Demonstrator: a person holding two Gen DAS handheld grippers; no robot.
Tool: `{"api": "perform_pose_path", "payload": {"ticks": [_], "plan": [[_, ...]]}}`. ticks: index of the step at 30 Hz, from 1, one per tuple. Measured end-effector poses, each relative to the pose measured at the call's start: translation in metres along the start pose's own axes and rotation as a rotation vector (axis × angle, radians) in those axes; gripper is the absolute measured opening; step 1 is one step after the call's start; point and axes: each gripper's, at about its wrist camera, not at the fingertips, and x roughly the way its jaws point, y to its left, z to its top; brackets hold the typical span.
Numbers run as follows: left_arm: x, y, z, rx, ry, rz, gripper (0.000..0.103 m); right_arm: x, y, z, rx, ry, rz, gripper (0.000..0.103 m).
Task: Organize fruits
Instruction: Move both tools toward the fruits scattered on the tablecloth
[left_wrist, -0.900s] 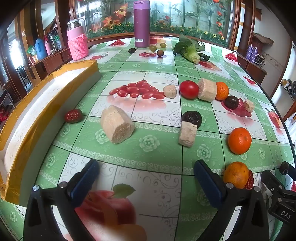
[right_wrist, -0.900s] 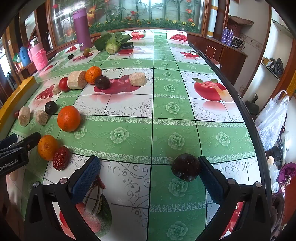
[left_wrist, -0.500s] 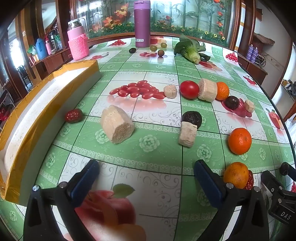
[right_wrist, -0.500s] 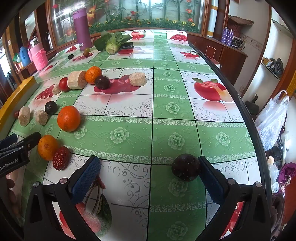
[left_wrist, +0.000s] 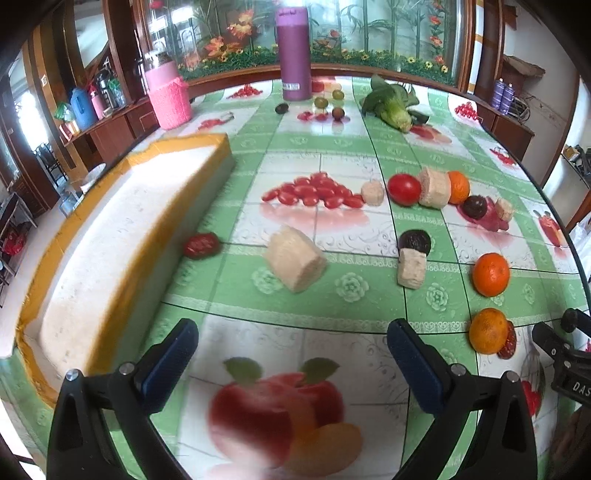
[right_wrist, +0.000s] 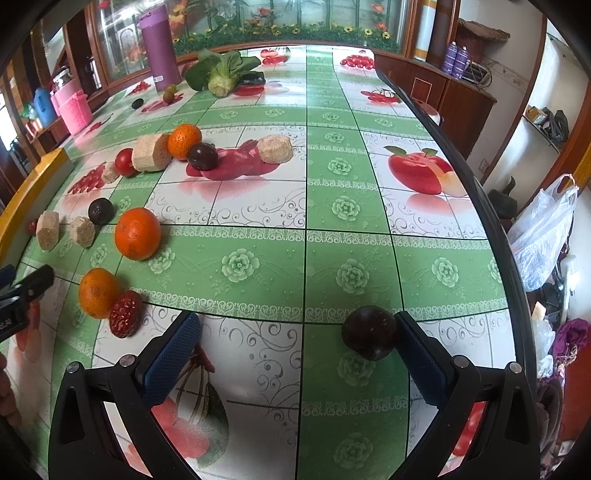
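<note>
Fruits lie scattered on a green patterned tablecloth. My left gripper (left_wrist: 291, 354) is open and empty above a printed apple. Ahead of it are a red date (left_wrist: 201, 244), a dark passion fruit (left_wrist: 415, 240), a tomato (left_wrist: 404, 189) and two oranges (left_wrist: 491, 274) (left_wrist: 487, 331). My right gripper (right_wrist: 295, 350) is open; a dark plum (right_wrist: 369, 336) rests on the table against its right finger (right_wrist: 417, 354). To its left lie an orange (right_wrist: 98, 292) touching a red date (right_wrist: 125, 318), and a larger orange (right_wrist: 137, 233).
A white foam tray with yellow rim (left_wrist: 110, 236) runs along the left. Beige cylinder blocks (left_wrist: 295, 263) (left_wrist: 410, 266) sit among the fruits. A purple bottle (left_wrist: 293, 51), pink jar (left_wrist: 168, 94) and leafy cabbage (left_wrist: 391, 105) stand at the back. The table edge (right_wrist: 491, 206) curves on the right.
The left gripper view has shifted slightly to the right and blurred, so the left gripper is moving. The right gripper and plum have not moved.
</note>
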Motion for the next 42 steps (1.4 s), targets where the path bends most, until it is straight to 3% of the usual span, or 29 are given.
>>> {"api": "perform_pose_path", "payload": {"ticks": [6,16,42], "plan": [[-0.027,0.021,0.006,0.042,-0.033,0.001,0.103,-0.036,0.022,0.008,-0.028,-0.015,0.033,0.103],[-0.041,0.05,0.011,-0.02,-0.031,-0.037,0.103,-0.077,0.059,0.018,-0.099,-0.065,0.042,0.103],[-0.059,0.044,0.027,0.005,-0.077,-0.087,0.103,-0.088,0.063,0.031,-0.078,-0.091,0.033,0.103]]}}
